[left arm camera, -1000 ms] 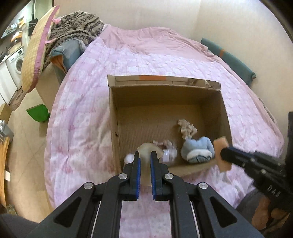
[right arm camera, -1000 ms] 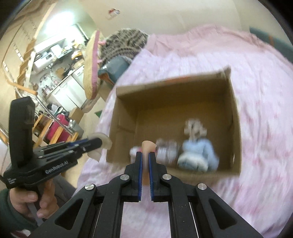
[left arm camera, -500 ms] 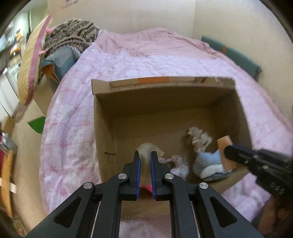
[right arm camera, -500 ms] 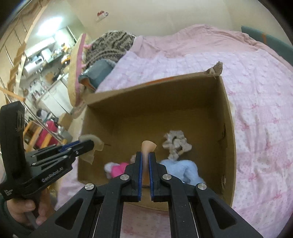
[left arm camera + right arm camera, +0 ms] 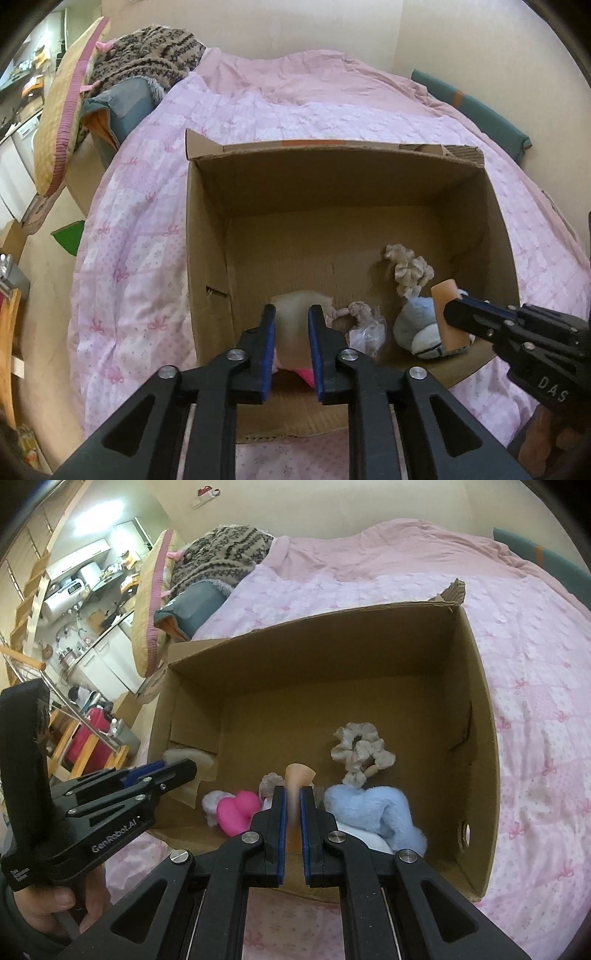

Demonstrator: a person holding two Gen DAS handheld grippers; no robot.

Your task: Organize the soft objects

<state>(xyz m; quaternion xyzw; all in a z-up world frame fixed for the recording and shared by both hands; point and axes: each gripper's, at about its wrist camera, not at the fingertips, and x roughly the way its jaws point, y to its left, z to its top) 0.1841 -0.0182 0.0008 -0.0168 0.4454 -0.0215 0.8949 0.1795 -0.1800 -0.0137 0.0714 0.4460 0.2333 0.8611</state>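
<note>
An open cardboard box (image 5: 332, 177) (image 5: 476, 709) sits on a pink bed. My left gripper (image 5: 291, 325) is shut on a cream soft pad (image 5: 295, 314), held over the box's near left corner; the pad also shows in the right wrist view (image 5: 184, 771). My right gripper (image 5: 293, 805) is shut on a peach soft piece (image 5: 295, 779), held over the box's near side; the piece also shows in the left wrist view (image 5: 447, 314). Inside the box lie a beige scrunchie (image 5: 360, 746), a blue plush (image 5: 373, 812), a pink soft toy (image 5: 236, 812) and a small wrapped item (image 5: 364, 326).
The pink quilt (image 5: 147, 240) surrounds the box. A patterned blanket (image 5: 147, 62), a grey-blue cushion (image 5: 118, 107) and a yellow pillow (image 5: 62, 110) lie at the bed's far left. A wall runs along the right. Kitchen furniture (image 5: 74, 590) stands beyond the bed's left edge.
Both grippers moved forward and down over the box, each still holding its piece. The box looms larger and the pink toy came into view.
</note>
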